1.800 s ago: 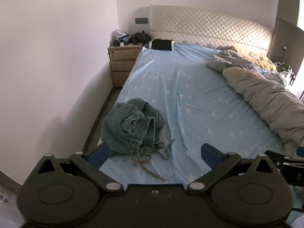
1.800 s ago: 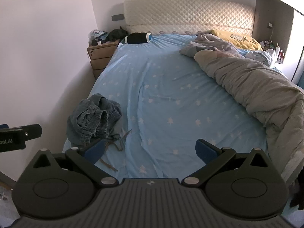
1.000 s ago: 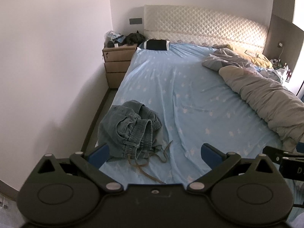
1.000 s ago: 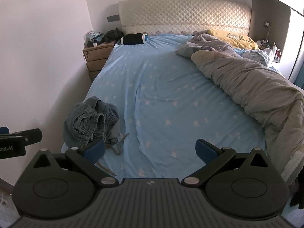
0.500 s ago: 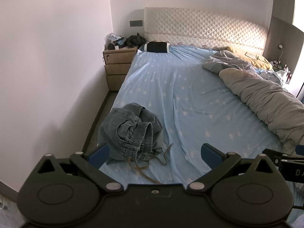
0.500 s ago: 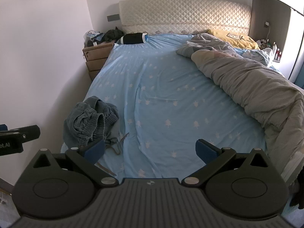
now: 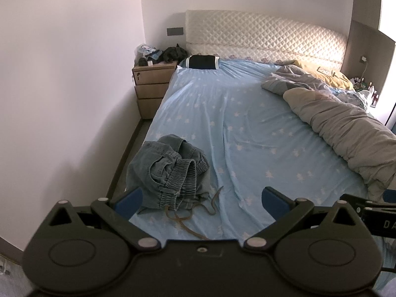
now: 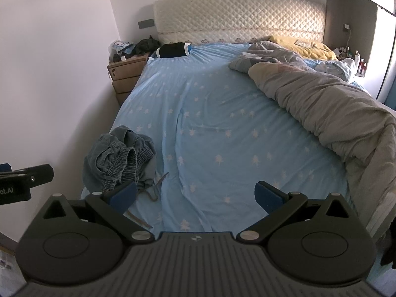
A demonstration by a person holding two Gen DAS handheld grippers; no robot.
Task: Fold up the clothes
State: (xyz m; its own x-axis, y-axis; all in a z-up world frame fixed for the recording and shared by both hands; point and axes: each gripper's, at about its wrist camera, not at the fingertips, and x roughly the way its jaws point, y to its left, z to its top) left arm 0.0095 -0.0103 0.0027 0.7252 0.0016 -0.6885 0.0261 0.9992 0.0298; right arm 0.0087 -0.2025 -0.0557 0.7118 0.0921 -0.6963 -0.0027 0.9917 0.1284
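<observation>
A crumpled pair of blue denim shorts (image 7: 165,170) with an elastic waistband and loose brown drawstrings lies near the left front edge of the bed; it also shows in the right wrist view (image 8: 118,160). My left gripper (image 7: 201,201) is open and empty, held above the bed's foot just in front of the shorts. My right gripper (image 8: 195,195) is open and empty, to the right of the shorts over the bare sheet. Each gripper shows at the edge of the other's view.
The bed has a light blue star-print sheet (image 7: 235,123). A grey duvet (image 8: 321,104) is bunched along the right side. A dark bolster (image 7: 201,61) lies at the headboard. A wooden nightstand (image 7: 151,84) with clutter stands at the left by the white wall.
Both views have shifted slightly, drawing back a little from the bed. The shorts have not moved. Both grippers stay open.
</observation>
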